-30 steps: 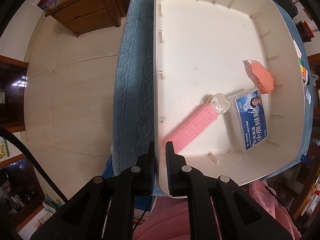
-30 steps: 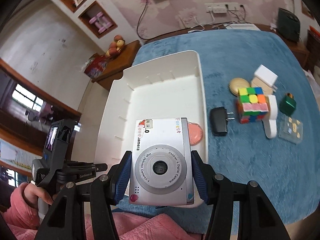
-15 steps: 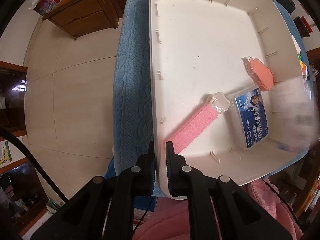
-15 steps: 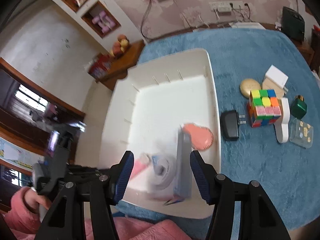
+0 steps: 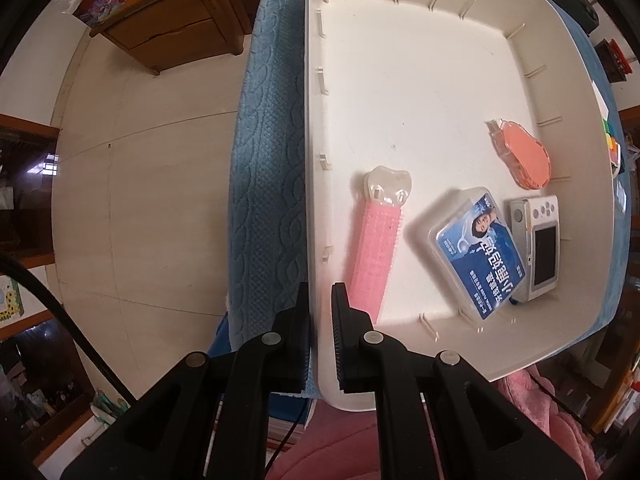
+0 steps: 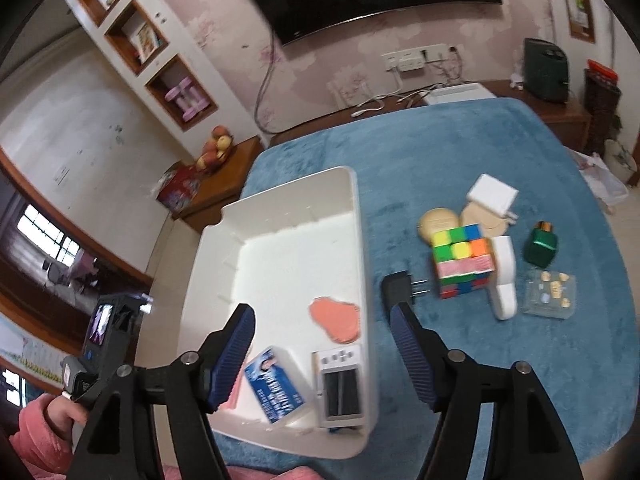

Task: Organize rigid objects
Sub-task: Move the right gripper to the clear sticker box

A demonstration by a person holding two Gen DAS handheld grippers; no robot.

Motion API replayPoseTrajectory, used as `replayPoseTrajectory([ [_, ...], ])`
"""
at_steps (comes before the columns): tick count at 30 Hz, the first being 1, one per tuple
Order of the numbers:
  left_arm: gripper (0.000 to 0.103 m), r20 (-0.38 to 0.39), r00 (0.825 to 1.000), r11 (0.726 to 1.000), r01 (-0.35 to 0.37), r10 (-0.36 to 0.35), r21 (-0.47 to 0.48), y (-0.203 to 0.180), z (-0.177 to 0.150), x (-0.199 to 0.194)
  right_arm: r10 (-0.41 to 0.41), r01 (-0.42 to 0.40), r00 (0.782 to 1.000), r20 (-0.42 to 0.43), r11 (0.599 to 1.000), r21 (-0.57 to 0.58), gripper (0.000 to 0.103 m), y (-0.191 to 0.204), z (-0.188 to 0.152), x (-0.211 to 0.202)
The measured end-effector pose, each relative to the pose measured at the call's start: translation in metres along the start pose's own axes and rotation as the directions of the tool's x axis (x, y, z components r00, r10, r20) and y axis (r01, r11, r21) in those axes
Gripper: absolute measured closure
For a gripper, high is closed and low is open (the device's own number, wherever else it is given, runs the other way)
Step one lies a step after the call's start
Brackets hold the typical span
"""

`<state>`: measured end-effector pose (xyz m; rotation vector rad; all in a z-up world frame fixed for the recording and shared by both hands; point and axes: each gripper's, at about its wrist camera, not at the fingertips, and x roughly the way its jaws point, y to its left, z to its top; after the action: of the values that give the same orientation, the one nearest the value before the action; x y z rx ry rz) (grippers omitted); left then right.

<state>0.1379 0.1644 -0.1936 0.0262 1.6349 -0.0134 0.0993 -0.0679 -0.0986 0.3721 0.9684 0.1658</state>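
Observation:
A white bin (image 5: pixel 432 80) sits on a blue cloth. My left gripper (image 5: pixel 320 312) is shut on the bin's near left rim. Inside lie a pink comb (image 5: pixel 374 252), a blue-labelled clear box (image 5: pixel 476 248), a silver camera (image 5: pixel 536 244) screen up, and an orange case (image 5: pixel 524 156). My right gripper (image 6: pixel 320 328) is open and empty, above the bin's (image 6: pixel 280 248) near right corner, over the camera (image 6: pixel 340 384). The box (image 6: pixel 276 388) and orange case (image 6: pixel 334 318) show there too.
On the blue cloth (image 6: pixel 480 168) right of the bin lie a black plug adapter (image 6: pixel 398 290), a colour cube (image 6: pixel 462 264), a white charger (image 6: pixel 504 280), a green bottle (image 6: pixel 542 244), a clear tray (image 6: pixel 552 292), a round tan case (image 6: pixel 438 222) and a white block (image 6: pixel 492 196).
My right gripper opened and let go of the silver camera, which now lies in the bin next to the blue-labelled box. The gripper then rose. The left gripper still holds the rim.

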Motion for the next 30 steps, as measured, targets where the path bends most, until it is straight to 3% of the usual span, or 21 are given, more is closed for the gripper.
replayPoseTrajectory([
  [9, 0.093, -0.005, 1.0, 0.999, -0.024, 0.024, -0.032, -0.003, 0.013, -0.003, -0.111, 0.107, 0.993, 0.029, 0.989, 0.103, 0.023, -0.055, 0.009, -0.007],
  [15, 0.093, -0.016, 0.998, 0.997, -0.063, 0.062, -0.05, -0.006, 0.023, -0.005, -0.21, 0.207, 0.978, 0.009, 0.969, 0.138, 0.021, -0.089, 0.018, -0.006],
  [30, 0.093, -0.056, 0.993, 0.985, -0.113, 0.107, -0.129, -0.005, 0.031, 0.005, -0.311, 0.338, 0.941, -0.135, 0.892, 0.3, 0.021, -0.178, 0.023, 0.032],
])
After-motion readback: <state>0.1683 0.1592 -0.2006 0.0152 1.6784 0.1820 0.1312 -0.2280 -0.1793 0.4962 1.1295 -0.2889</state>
